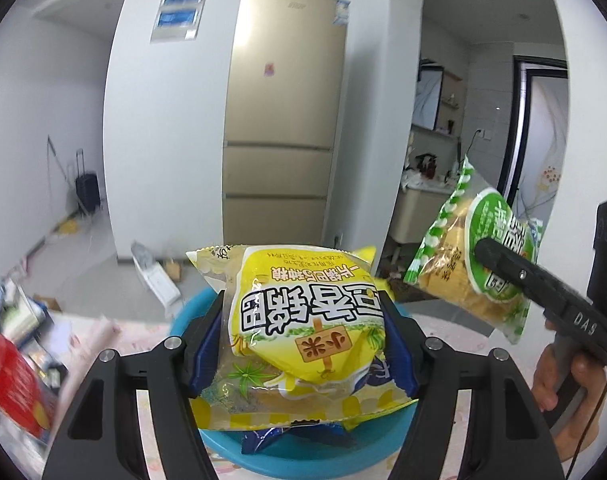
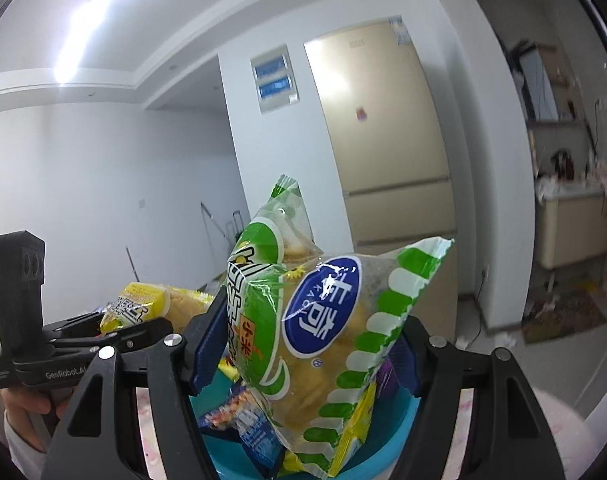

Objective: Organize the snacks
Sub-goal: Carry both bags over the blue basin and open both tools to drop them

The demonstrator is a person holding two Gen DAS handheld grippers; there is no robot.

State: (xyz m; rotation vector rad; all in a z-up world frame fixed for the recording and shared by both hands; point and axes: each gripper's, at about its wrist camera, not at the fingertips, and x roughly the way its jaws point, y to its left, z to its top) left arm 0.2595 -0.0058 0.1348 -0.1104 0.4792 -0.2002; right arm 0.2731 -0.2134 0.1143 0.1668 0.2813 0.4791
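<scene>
My left gripper (image 1: 303,344) is shut on a yellow snack packet (image 1: 303,320) and holds it above a blue bowl (image 1: 311,456). A blue packet (image 1: 287,436) lies in the bowl beneath it. My right gripper (image 2: 303,352) is shut on a green-and-white snack packet (image 2: 323,344) above the same blue bowl (image 2: 239,460), which holds a blue packet (image 2: 243,420). In the left wrist view the green packet (image 1: 463,264) hangs in the right gripper (image 1: 499,260) at the right. In the right wrist view the left gripper (image 2: 143,328) with the yellow packet (image 2: 139,304) sits at the left.
The bowl stands on a table with a pink patterned cloth (image 1: 143,336). A red package (image 1: 11,384) and several boxes (image 1: 19,308) lie at the table's left. A beige fridge (image 1: 283,120) stands behind, with a kitchen doorway (image 1: 463,140) to its right.
</scene>
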